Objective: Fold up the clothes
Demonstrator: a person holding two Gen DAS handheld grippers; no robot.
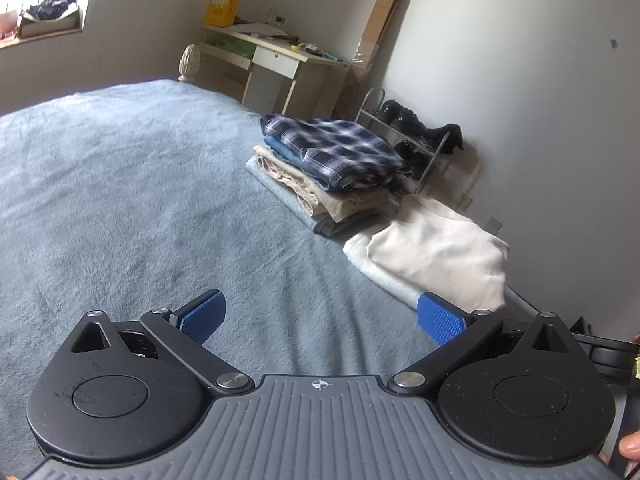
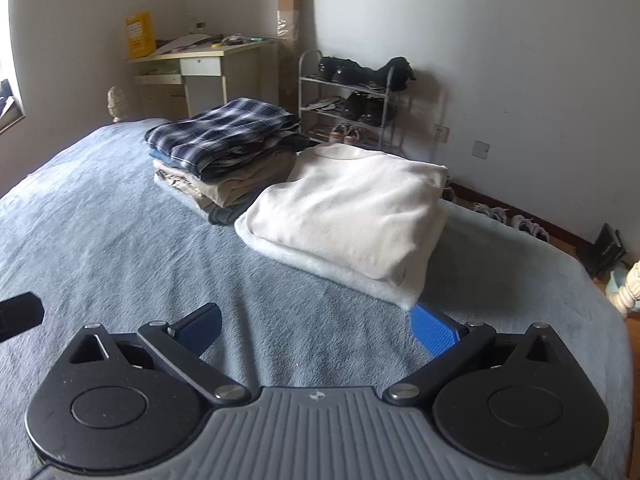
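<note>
Right wrist view: cream sweater (image 2: pixel 352 208) looks folded beside the stack (image 2: pixel 224 148); both grippers, left (image 1: pixel 320 318) and right (image 2: pixel 316 326), spread wide and empty, so probably nearly done.

A navy-and-white plaid folded shirt (image 2: pixel 224 130) tops beige folded trousers (image 2: pixel 240 188); a cream folded sweater (image 2: pixel 352 208) lies on a grey-blue fleece blanket (image 2: pixel 120 240).

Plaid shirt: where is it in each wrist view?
Left wrist: plaid shirt right of centre, topping the folded stack.
Right wrist: plaid shirt left of centre, upper half, topping the same stack.
Shared landmark: cream sweater, folded, next to the stack on the right.
</note>
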